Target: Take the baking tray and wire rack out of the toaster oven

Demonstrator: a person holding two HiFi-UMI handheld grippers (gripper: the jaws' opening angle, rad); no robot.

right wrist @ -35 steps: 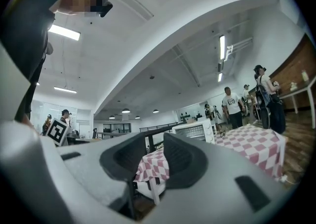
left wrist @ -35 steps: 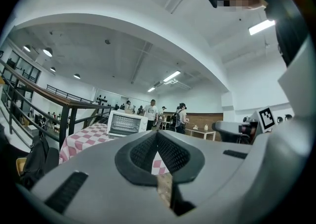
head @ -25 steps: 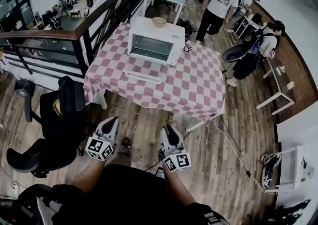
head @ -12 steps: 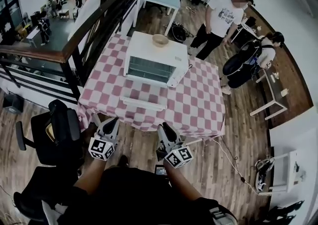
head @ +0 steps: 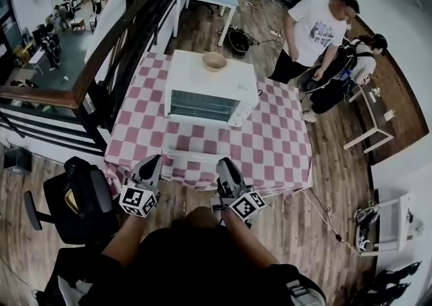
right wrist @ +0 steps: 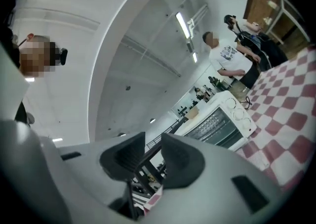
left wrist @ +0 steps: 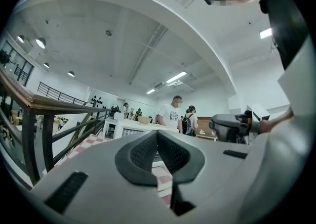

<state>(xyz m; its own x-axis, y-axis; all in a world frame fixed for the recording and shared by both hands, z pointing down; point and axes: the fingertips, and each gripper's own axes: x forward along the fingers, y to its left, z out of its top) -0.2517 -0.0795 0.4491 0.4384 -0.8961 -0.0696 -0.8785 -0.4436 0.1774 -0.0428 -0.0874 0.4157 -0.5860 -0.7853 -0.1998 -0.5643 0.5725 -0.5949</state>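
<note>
Both left tongs (head: 151,160) and right tongs (head: 223,163) nearer table (head: 283,153), toaster oven (head: 210,95).

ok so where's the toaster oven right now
In the head view the toaster oven sits at upper centre, on the far half of the checked table, with a small bowl on its roof.

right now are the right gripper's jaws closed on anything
No, the right gripper has its jaws apart, and only the far background shows through the gap between them.
</note>
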